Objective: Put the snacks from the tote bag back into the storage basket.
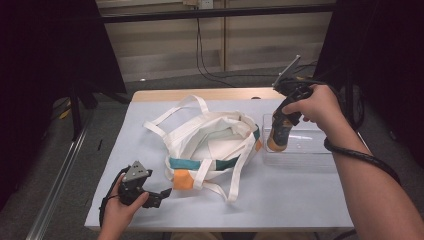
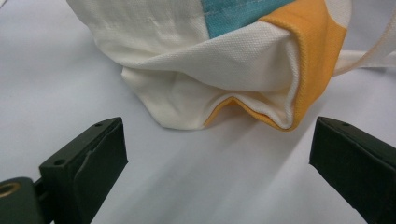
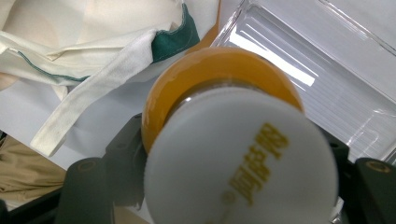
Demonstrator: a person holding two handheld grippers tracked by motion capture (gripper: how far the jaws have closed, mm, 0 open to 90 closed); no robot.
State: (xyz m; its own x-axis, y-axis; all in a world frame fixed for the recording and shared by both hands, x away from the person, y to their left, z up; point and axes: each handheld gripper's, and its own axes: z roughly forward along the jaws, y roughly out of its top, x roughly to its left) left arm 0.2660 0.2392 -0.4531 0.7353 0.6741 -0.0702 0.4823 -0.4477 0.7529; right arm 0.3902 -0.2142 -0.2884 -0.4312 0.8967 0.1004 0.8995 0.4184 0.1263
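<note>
Your right gripper [image 1: 278,141] clamps an orange bottle [image 3: 219,84] above the clear tray [image 1: 300,152] — your left gripper [image 1: 159,196], jaws apart, faces the tote bag [image 1: 210,145] corner.

Table centre: a crumpled cream cloth tote bag with teal and orange trim [image 1: 210,147] fills it, straps spread toward the front edge.
Left front: bare pale table top [image 1: 125,145]; the left gripper [image 1: 162,194] sits just beside the bag's orange corner, jaws wide apart.
Right side: a clear plastic tray [image 1: 300,150] stands beside the bag.
Over the tray: the right gripper [image 1: 279,137] clamps an orange bottle with a white cap [image 3: 233,140], blocking the tray's left end.
Front right: open table.
</note>
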